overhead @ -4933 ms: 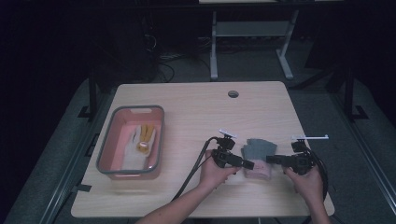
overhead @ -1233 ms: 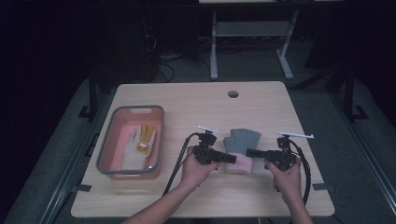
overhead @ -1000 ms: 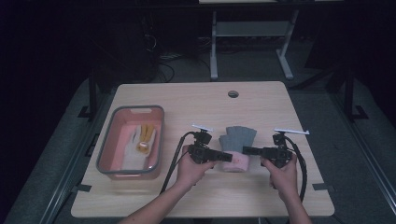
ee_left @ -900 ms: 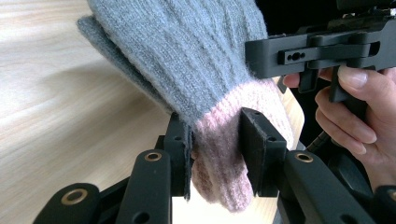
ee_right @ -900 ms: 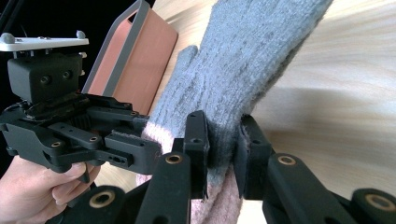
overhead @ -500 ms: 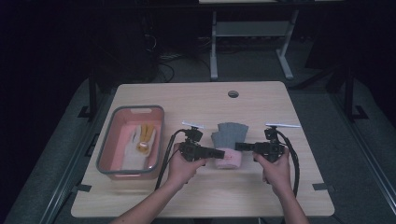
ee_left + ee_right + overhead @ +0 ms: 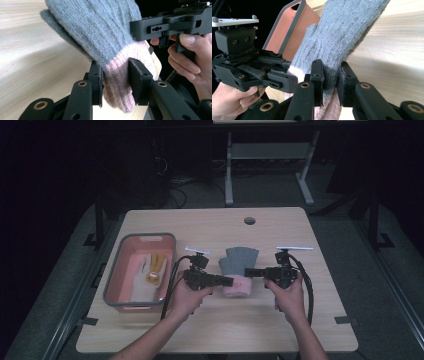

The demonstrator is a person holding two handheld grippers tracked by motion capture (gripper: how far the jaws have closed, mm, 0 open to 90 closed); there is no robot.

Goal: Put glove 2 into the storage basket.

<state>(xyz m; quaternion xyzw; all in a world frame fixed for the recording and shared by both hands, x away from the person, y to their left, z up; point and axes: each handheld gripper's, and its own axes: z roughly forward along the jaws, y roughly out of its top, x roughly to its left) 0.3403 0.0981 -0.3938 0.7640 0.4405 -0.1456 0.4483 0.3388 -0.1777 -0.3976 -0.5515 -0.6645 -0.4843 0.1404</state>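
A grey knit glove [image 7: 240,260] with a pink cuff [image 7: 239,289] is held between my two grippers near the middle of the table. My left gripper [image 7: 228,281] comes in from the left and is shut on the cuff. The left gripper view has its pads [image 7: 135,75] pressing the pink knit [image 7: 116,85]. My right gripper [image 7: 250,272] comes in from the right, shut on the glove where grey meets pink [image 7: 331,75]. The glove's fingers [image 7: 347,25] point away from me. Whether they touch the table I cannot tell.
A grey-rimmed pink tray [image 7: 112,285] stands at the left of the wooden table [image 7: 200,330], with a yellow and white glove [image 7: 155,269] inside. A round hole [image 7: 249,220] sits near the far edge. Cables trail from both grippers toward me.
Both hands have carried the glove leftward and a little farther from me, closer to the tray. Both grippers have stayed shut on it.
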